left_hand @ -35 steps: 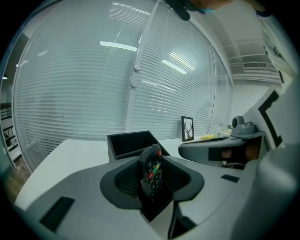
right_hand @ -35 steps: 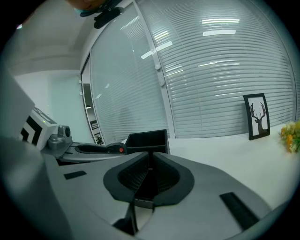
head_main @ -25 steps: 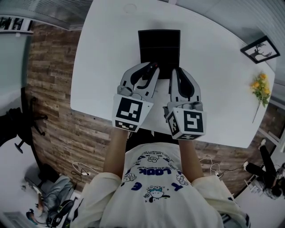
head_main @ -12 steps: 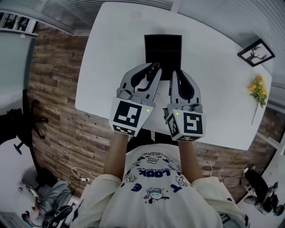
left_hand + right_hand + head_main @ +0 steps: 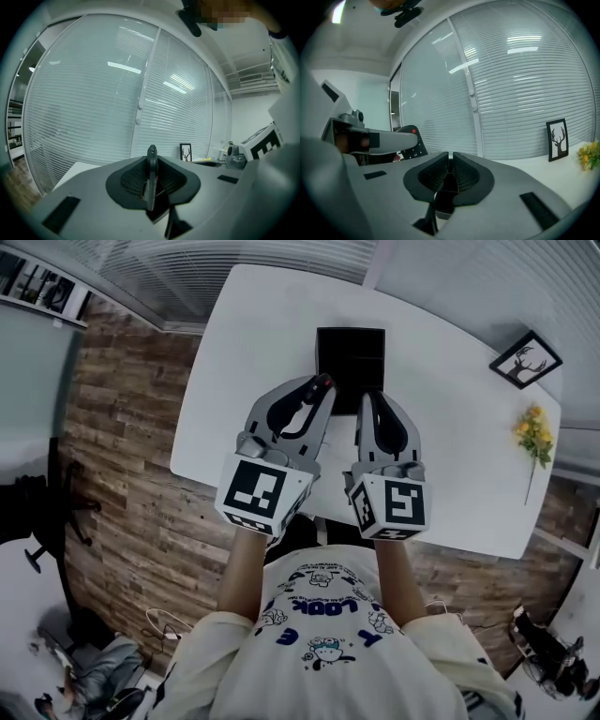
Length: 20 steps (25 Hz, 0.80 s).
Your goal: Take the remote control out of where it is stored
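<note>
A black remote control (image 5: 151, 176) stands edge-on between the pads of my left gripper (image 5: 151, 165), which is shut on it. In the head view the remote's tip (image 5: 324, 382) sticks out of the left gripper (image 5: 317, 397) just above the near left corner of the black storage box (image 5: 352, 352). In the right gripper view the remote (image 5: 411, 140) shows its red button and keys at the left, raised above the table. My right gripper (image 5: 450, 161) is shut with nothing between its pads, and hovers over the box's near edge (image 5: 444, 200).
The white table (image 5: 253, 343) stands against a wall of window blinds. A framed deer picture (image 5: 525, 359) and yellow flowers (image 5: 535, 432) sit at the table's far right. Wooden floor lies to the left.
The head camera has shifted, so table and box sit lower right in the view. The left gripper has swung its rear slightly left, still holding the remote. The right gripper keeps its place.
</note>
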{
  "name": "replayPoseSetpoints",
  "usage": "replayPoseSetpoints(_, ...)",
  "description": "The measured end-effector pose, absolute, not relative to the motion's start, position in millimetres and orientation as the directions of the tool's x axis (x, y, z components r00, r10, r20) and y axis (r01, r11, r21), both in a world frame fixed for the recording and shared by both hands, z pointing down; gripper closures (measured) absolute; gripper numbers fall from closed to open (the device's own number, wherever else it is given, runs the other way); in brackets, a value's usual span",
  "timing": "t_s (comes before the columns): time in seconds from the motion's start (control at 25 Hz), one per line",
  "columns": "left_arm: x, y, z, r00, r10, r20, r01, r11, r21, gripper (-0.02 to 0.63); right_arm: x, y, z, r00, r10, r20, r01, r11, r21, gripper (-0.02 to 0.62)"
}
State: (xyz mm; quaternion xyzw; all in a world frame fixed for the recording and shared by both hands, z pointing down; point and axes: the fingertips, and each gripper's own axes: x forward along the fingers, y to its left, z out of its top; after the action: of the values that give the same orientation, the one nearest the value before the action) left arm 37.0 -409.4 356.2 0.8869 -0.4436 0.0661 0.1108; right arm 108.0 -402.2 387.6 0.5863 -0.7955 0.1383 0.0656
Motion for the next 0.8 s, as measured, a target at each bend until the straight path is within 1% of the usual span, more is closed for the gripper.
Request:
replayPoseSetpoints(0.2,12,-395,340,0.556,-0.808,0.194,-0.831,-0.541,0.128,0.535,91,-391,373,-0.315,-0.918,0.24,-0.948,0.291,-0.131,0.546)
replayPoseSetpoints(0.48,-33,-371,335,0.456,-0.867,0.201,-0.89,-0.444,0.106,0.535,54,-377,359,-0.357,-0.909,0.217,-0.934,0.341,-0.109,0.546)
replayPoseSetpoints(0.8,-71,-354,352,0.354,-0.906,0.233,-0.935,-0.334,0.119,0.535,20,-366,363,-0.391,-0.89,0.233,-0.92,0.38,-0.094,0.546)
